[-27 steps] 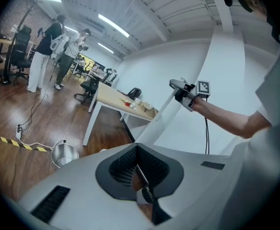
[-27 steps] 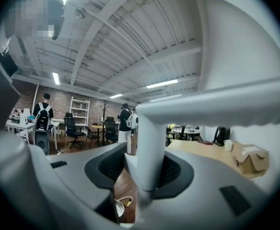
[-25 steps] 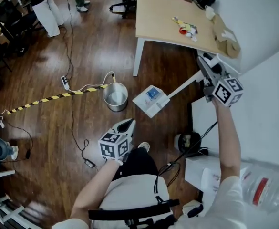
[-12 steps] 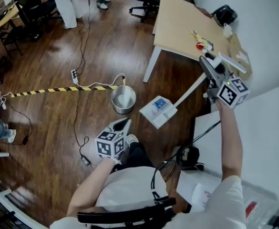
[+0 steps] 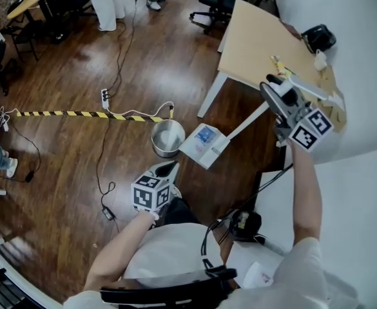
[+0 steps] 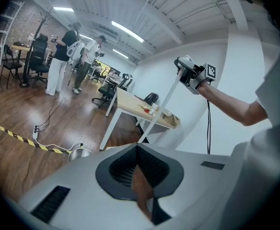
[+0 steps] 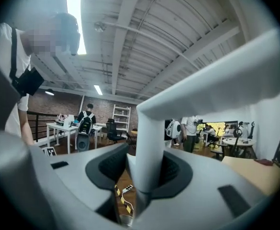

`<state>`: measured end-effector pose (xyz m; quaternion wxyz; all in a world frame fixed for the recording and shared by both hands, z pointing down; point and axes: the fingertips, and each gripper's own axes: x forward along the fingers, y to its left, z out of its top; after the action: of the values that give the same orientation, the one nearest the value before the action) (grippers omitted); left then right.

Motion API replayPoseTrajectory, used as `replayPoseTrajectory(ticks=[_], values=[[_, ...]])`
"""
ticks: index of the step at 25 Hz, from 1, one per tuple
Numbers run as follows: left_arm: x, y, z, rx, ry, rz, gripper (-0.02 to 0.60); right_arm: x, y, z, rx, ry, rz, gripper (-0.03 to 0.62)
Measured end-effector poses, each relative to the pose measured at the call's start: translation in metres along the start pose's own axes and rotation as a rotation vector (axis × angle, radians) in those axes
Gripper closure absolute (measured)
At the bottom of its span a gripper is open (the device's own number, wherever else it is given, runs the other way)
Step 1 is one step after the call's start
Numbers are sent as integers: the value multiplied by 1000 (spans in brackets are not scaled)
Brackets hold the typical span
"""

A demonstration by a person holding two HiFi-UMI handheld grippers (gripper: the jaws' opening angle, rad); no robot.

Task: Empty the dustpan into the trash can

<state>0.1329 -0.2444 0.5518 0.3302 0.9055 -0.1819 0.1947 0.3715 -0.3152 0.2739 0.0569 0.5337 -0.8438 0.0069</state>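
- We see the dustpan [image 5: 204,143] low over the wooden floor [image 5: 66,166], its white tray just right of the trash can [image 5: 167,137] in the head view, with one corner reaching the can's rim
- We cannot tell whether tray and can touch, nor whether the tray rests on the floor
- Some blue and white litter [image 5: 206,134] lies in the tray
- The dustpan's long white handle [image 5: 246,122] slants up and to the right from the tray, passing in front of the table leg [image 5: 211,95]
- Our right gripper [image 5: 275,90] is clenched on that handle near its top end; in the right gripper view the white shaft sits squarely between the two dark pads
- Our left gripper [image 5: 167,169] hangs below the trash can in the head view, near it but apart, pointing towards it; its tips are closed together with nothing between them
- The trash can is a round metal pail standing upright and open
- A yellow and black striped strip [image 5: 78,114] runs along the floor to the can's left, with a white cable [image 5: 133,111] beside it
- A pale wooden table [image 5: 259,50] stands behind the dustpan, against the white wall
- People [image 5: 107,5] stand at the far end of the room
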Motion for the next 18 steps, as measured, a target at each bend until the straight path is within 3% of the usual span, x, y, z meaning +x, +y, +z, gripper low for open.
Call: replayPoseTrajectory(ticks=[7,13,18], values=[[-3,24,4,-47,-15,68,594,68,10,-34,-54,31,163,441],[-13,48,6,-109,-53,137,593,118,32,-86,-150,169,294,461],[-21,63,0,-151,-71,177,592,128,41,-92,-181,182,366,462]])
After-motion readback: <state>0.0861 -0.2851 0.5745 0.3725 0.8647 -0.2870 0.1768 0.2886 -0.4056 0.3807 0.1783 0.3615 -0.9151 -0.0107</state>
